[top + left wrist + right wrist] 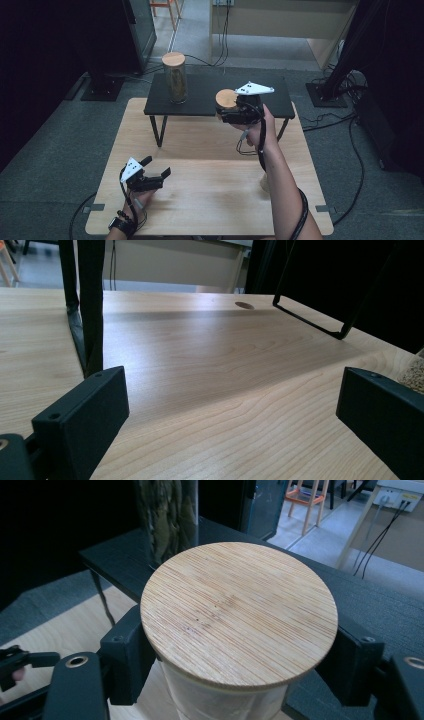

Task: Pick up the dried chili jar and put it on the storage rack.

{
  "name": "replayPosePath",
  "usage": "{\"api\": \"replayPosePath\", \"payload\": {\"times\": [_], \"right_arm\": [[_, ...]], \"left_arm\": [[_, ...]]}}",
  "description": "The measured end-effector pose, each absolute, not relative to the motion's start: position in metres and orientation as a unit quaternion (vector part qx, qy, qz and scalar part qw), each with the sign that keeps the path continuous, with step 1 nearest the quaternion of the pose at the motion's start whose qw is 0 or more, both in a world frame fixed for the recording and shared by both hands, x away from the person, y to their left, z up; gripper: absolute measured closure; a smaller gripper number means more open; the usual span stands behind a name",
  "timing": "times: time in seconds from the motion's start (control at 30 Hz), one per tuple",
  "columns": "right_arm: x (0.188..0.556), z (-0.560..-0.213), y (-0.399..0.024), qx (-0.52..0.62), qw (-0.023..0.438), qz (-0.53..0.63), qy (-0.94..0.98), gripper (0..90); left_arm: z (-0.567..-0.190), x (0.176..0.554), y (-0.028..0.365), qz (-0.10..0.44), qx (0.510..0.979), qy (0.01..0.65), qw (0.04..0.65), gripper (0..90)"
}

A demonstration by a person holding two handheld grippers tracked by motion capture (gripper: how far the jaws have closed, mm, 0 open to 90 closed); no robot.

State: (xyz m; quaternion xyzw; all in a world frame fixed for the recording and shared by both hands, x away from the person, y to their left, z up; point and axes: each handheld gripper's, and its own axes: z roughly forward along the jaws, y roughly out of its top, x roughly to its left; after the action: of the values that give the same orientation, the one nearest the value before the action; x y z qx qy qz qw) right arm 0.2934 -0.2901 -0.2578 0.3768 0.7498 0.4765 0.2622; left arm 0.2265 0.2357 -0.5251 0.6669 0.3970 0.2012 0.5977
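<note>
A clear jar with a round bamboo lid [226, 98] hangs above the wooden table [210, 200], just in front of the black shelf [200, 95]. My right gripper [227, 112] is shut on its glass body under the lid. In the right gripper view the lid [239, 612] sits between the two black jaws, and my right gripper [240, 672] clamps the jar from both sides. A taller jar of dark leaves [175, 77] stands on the shelf's left part. My left gripper [157, 166] rests low over the table's front left, open, with nothing in my left gripper [232, 410].
The shelf stands on thin black legs [87, 305] on the table's far half. A pale grainy thing [414, 374] shows at the right edge of the left gripper view. Cables lie on the floor at the right [350, 150]. A dark stand [102, 87] is beyond the table's far left.
</note>
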Motion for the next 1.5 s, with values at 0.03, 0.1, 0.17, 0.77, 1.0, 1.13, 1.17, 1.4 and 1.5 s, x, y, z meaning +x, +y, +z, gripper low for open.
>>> {"api": "replayPosePath", "payload": {"times": [0.03, 0.1, 0.17, 0.77, 1.0, 1.13, 1.17, 1.4, 1.5], "right_arm": [[0.296, -0.258, -0.289, 0.378, 0.261, 0.474, 0.751, 25.7], [0.301, -0.259, -0.288, 0.381, 0.260, 0.471, 0.751, 25.7], [0.305, -0.259, -0.286, 0.385, 0.260, 0.470, 0.751, 25.7], [0.340, -0.263, -0.271, 0.390, 0.253, 0.455, 0.760, 25.7], [0.349, -0.263, -0.269, 0.403, 0.254, 0.451, 0.755, 25.7], [0.355, -0.262, -0.267, 0.407, 0.258, 0.448, 0.753, 25.7], [0.357, -0.262, -0.266, 0.407, 0.258, 0.447, 0.753, 25.7], [0.364, -0.265, -0.260, 0.415, 0.264, 0.450, 0.745, 25.7], [0.367, -0.265, -0.257, 0.417, 0.267, 0.449, 0.744, 25.7]], "left_arm": [[-0.525, 0.227, 0.236, 0.200, 0.666, 0.398, 0.598, 0.4], [-0.525, 0.227, 0.236, 0.200, 0.666, 0.398, 0.598, 0.4], [-0.525, 0.227, 0.236, 0.200, 0.666, 0.399, 0.598, 0.4], [-0.525, 0.226, 0.235, 0.203, 0.666, 0.398, 0.598, 0.4], [-0.525, 0.227, 0.235, 0.202, 0.667, 0.397, 0.597, 0.4], [-0.525, 0.226, 0.235, 0.202, 0.667, 0.398, 0.597, 0.4], [-0.525, 0.226, 0.235, 0.202, 0.667, 0.398, 0.597, 0.4], [-0.524, 0.226, 0.235, 0.204, 0.671, 0.396, 0.593, 0.4], [-0.524, 0.226, 0.234, 0.204, 0.670, 0.397, 0.593, 0.4]]}}
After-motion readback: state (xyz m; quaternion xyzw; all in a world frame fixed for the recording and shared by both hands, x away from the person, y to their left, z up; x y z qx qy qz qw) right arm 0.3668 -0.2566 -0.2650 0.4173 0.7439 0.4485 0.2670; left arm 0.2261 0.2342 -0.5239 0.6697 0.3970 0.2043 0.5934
